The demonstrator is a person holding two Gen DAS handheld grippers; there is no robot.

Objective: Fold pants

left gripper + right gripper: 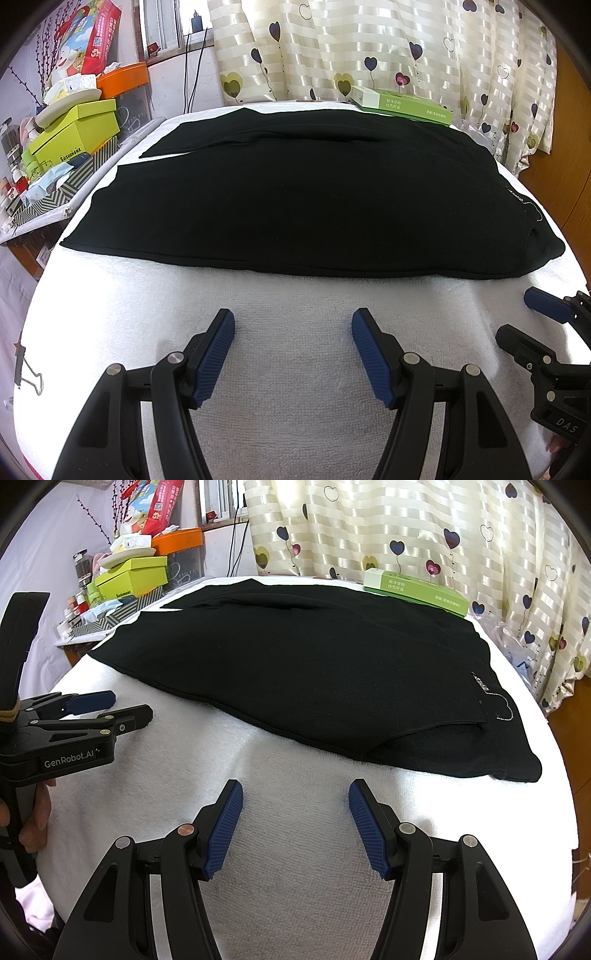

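Black pants [288,199] [317,672] lie flat on a white towel [295,350] [295,834], legs running to the left and the waist with a small white logo at the right. My left gripper [293,321] is open over bare towel, short of the pants' near edge, nothing between its blue pads. My right gripper [295,794] is open too, also over the towel in front of the pants. Each gripper shows in the other's view: the right gripper [517,314] at the right edge, the left gripper [129,707] at the left, held by a hand [33,823].
A green box [402,105] [417,592] lies at the far edge, against a heart-print curtain [369,48]. A cluttered shelf with yellow-green boxes [74,129] [129,578] stands at the left. A binder clip [27,373] holds the towel's left edge.
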